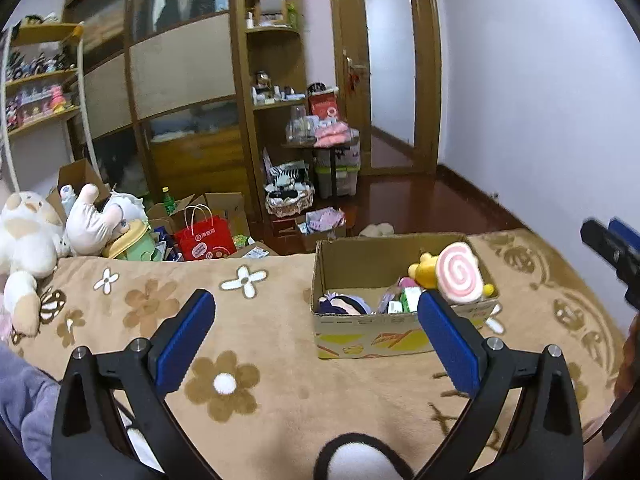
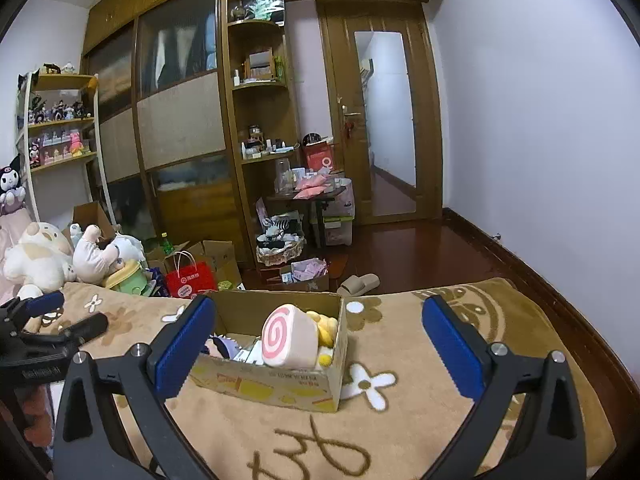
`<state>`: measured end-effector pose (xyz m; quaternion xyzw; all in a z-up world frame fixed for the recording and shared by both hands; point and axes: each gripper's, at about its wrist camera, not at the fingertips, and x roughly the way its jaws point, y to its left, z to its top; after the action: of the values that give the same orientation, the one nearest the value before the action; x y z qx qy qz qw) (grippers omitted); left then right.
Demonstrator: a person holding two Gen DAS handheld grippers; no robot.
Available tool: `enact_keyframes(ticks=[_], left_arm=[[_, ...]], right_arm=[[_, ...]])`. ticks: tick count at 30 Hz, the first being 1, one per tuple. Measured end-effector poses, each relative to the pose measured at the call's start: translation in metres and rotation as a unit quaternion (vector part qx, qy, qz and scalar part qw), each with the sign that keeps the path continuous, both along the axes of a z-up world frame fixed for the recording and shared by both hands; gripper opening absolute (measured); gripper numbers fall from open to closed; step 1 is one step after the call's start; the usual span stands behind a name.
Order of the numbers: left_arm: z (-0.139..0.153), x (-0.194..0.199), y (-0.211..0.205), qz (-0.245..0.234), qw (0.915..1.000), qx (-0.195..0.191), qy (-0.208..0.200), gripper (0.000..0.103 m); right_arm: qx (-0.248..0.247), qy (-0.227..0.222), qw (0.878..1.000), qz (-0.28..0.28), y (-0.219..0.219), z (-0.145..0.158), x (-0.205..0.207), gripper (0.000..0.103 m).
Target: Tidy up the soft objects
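An open cardboard box [image 1: 360, 336] [image 2: 280, 388] stands on the brown flowered blanket. A pink swirl-roll plush [image 1: 460, 274] [image 2: 286, 336] leans in it over a yellow plush [image 1: 422, 270] [image 2: 326, 330], beside a dark-haired doll [image 1: 344, 304] [image 2: 220, 346] and small packets. My left gripper [image 1: 316, 308] is open, nothing between its blue pads, and it hovers short of the box. My right gripper [image 2: 318, 314] is open too, with the box beyond its fingers. A black-and-white plush [image 1: 360, 456] peeks in at the bottom of the left wrist view.
Large white plush toys [image 1: 32, 240] [image 2: 40, 256] lie at the bed's left end. Beyond the bed edge the floor holds a red paper bag [image 1: 206, 238] [image 2: 188, 280], cardboard boxes, a basket and slippers [image 2: 358, 284]. Wardrobe, shelves and a door stand behind.
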<state>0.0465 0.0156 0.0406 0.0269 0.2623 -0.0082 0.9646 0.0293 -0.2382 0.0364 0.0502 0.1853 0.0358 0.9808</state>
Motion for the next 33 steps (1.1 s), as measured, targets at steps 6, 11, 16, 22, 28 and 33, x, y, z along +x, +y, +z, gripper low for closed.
enact_keyframes(ticks=[6, 11, 16, 22, 28, 33], left_arm=[[0.012, -0.032, 0.003, -0.001, 0.9999, 0.001, -0.010, 0.100], [0.016, -0.049, -0.001, -0.006, 0.9998, 0.011, -0.015, 0.100], [0.012, -0.061, -0.003, -0.010, 0.9998, 0.013, -0.014, 0.100], [0.005, -0.065, -0.003, -0.010, 0.9997, 0.018, -0.013, 0.100], [0.000, -0.063, -0.002, -0.008, 0.9997, 0.019, -0.011, 0.100], [-0.006, -0.057, -0.001, -0.002, 0.9998, 0.018, 0.000, 0.100]], right_arm=[[0.012, 0.007, 1.000, 0.005, -0.012, 0.002, -0.025, 0.103], [0.006, 0.008, 1.000, 0.003, -0.014, 0.003, -0.039, 0.103], [0.001, -0.013, 1.000, -0.010, -0.013, 0.003, -0.057, 0.103], [-0.016, -0.023, 1.000, -0.012, -0.010, 0.000, -0.065, 0.103], [-0.023, -0.028, 0.999, -0.013, -0.008, -0.007, -0.067, 0.103], [-0.027, -0.042, 0.999, -0.012, -0.006, -0.012, -0.071, 0.103]])
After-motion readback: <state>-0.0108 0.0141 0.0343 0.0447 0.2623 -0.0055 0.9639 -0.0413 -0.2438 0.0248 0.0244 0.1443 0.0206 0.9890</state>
